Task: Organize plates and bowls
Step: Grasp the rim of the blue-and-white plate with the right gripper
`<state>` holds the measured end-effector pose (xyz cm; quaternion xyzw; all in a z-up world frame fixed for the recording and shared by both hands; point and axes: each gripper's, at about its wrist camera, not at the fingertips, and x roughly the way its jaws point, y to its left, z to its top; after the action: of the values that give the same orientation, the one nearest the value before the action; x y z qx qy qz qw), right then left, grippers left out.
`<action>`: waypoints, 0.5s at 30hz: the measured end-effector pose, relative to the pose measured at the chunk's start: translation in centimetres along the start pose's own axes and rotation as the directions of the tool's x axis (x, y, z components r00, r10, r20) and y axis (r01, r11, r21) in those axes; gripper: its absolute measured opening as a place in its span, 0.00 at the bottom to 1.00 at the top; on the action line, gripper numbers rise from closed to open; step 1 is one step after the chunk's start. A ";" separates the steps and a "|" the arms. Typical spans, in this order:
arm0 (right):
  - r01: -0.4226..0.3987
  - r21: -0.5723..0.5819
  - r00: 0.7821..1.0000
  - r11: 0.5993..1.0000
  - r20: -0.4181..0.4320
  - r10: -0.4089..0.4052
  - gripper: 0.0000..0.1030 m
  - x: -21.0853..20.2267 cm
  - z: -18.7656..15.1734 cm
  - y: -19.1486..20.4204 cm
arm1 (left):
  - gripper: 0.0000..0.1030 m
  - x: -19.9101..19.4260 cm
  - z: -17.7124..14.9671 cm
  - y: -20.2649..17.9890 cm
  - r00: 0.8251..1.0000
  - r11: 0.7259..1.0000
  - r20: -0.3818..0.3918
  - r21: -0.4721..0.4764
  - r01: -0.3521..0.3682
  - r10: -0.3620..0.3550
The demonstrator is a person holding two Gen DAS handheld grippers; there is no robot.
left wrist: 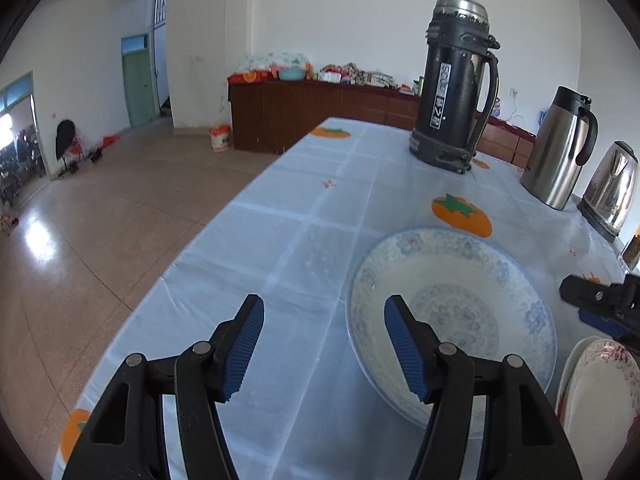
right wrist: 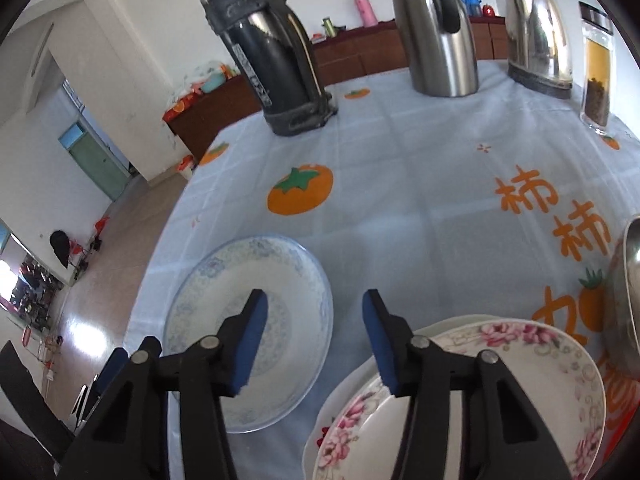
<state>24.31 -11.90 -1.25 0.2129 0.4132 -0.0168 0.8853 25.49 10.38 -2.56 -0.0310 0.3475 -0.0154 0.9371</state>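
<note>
Persimmon-print tablecloth (right wrist: 400,208) reading "柿柿", black flask (right wrist: 276,60) label illegible

On the bench (right wrist: 400,168) there is one blue-patterned plate (right wrist: 280,280) and one pink-flowered plate (right wrist: 520,360), the latter lying on at least one more plain white plate (right wrist: 360,376) whose rim shows beneath it. Behind them stand three metal vessels: one black flask (right wrist: 272,60), one steel jug (right wrist: 436,40) and one kettle (right wrist: 536,36). There is also one glass jar (right wrist: 597,68), and two tools are in view, the left tool (left wrist: 324,344) and the right tool (right wrist: 314,340).
</note>
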 end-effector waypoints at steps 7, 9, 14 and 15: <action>0.015 0.017 0.998 1.000 -0.069 -0.013 0.45 1.5 1.1 -0.9 | 0.63 2.4 0.0 1.3 0.985 0.982 -0.104 -0.141 0.123 -0.139; 0.029 0.027 0.998 0.999 -0.060 -0.028 0.45 1.5 1.7 -1.4 | 0.63 2.7 0.0 1.4 0.985 0.981 -0.109 -0.155 0.117 -0.135; 0.042 0.030 0.996 0.999 -0.085 -0.039 0.48 2.1 2.6 -2.0 | 0.63 3.7 0.1 1.3 0.977 0.974 -0.141 -0.187 0.132 -0.159; 0.038 0.027 0.994 0.999 -0.106 -0.035 0.48 2.6 2.7 -2.0 | 0.63 3.8 0.0 1.2 0.978 0.974 -0.136 -0.183 0.133 -0.159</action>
<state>27.58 -14.36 -2.37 0.2186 0.4628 -0.0277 0.8586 28.40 11.39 -5.07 -0.1364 0.4137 -0.0566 0.8983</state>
